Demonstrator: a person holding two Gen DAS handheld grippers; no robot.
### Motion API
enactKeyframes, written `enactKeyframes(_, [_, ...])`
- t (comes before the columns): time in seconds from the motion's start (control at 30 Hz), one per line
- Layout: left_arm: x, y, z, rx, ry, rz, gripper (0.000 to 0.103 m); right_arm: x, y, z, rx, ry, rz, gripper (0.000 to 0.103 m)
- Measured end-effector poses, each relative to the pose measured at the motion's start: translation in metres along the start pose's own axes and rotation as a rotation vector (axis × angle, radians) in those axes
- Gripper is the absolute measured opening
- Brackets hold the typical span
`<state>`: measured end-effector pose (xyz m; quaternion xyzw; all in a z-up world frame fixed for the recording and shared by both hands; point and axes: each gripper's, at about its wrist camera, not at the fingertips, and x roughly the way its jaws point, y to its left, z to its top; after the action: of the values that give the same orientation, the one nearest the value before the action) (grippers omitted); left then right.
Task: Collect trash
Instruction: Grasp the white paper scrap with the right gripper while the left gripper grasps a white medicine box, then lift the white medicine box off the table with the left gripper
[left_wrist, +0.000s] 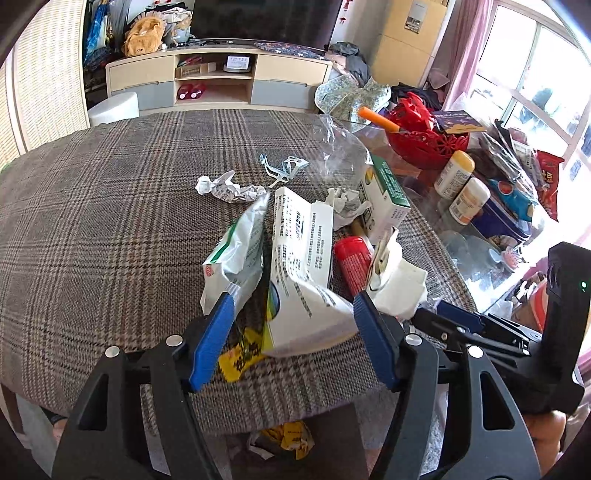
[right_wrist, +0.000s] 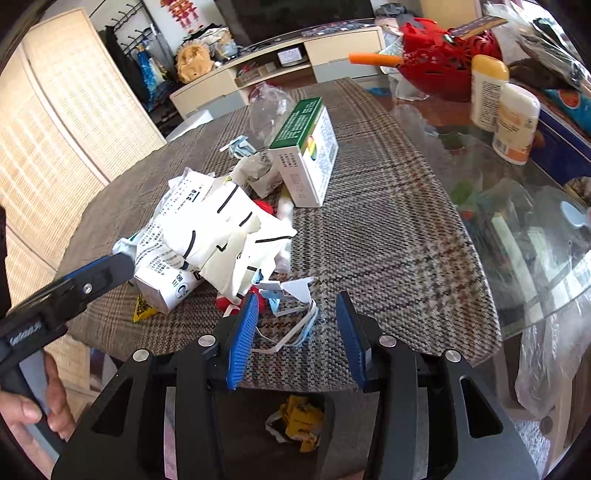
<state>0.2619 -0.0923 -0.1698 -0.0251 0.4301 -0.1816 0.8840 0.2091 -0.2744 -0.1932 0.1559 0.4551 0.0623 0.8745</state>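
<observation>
The left gripper (left_wrist: 293, 301) has its jaws around a white carton (left_wrist: 303, 266) printed with black text; the right pad meets the carton's crumpled end, while the left pad sits by a green-and-white pouch (left_wrist: 236, 247), so a firm grip cannot be told. The right gripper (right_wrist: 297, 312) stands apart-jawed over a blue-and-white mask (right_wrist: 291, 314) with loose straps; the pads do not press on it.

The trash lies heaped on the near edge of a plaid cloth (left_wrist: 92, 221) over the table. In the left view, a yellow wrapper (left_wrist: 240, 354) pokes out beneath the carton, a red tube (left_wrist: 352, 262) lies to its right, and crumpled paper (left_wrist: 229, 188) and a second mask (left_wrist: 284, 168) lie farther off. The right view alone shows the torn white packaging (right_wrist: 221, 236) piled on the carton and a hand (right_wrist: 33, 406) holding the left gripper's handle.

A green-topped box (right_wrist: 306, 155) stands beyond the heap, with a clear bag (right_wrist: 267, 107) behind it. On the bare glass to the right, a red basket (left_wrist: 424, 136) holds an orange stick (left_wrist: 378, 119); two white bottles (left_wrist: 456, 173) stand beside it. Yellow trash (right_wrist: 299, 424) lies on the floor under the table edge.
</observation>
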Motion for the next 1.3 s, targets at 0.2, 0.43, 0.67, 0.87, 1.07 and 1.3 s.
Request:
enactKeyframes(0.2, [0.022, -0.005, 0.003, 0.014, 0.058, -0.015, 0.064, 0.01, 0.003, 0.0, -0.016, 0.025, 0.027, 0.044])
enactKeyframes(0.43, [0.04, -0.01, -0.003, 0.024, 0.098, -0.03, 0.065, 0.017, 0.003, -0.004, -0.033, 0.059, 0.046, 0.014])
enactKeyframes(0.67, [0.04, -0.016, -0.006, 0.067, 0.081, -0.018, 0.063, 0.006, -0.005, -0.011, -0.017, 0.018, 0.025, 0.01])
enactKeyframes(0.87, [0.033, -0.019, -0.009, 0.085, 0.072, -0.003, 0.061, -0.011, -0.002, -0.012, -0.031, -0.023, -0.001, 0.01])
enactKeyframes(1.07, [0.001, -0.021, -0.01, 0.101, 0.007, 0.017, 0.058, -0.026, 0.008, -0.016, -0.052, -0.048, -0.009, 0.01])
enactKeyframes(1.3, [-0.052, -0.018, -0.022, 0.107, -0.064, 0.043, 0.051, -0.049, 0.026, -0.031, -0.068, -0.066, -0.008, 0.01])
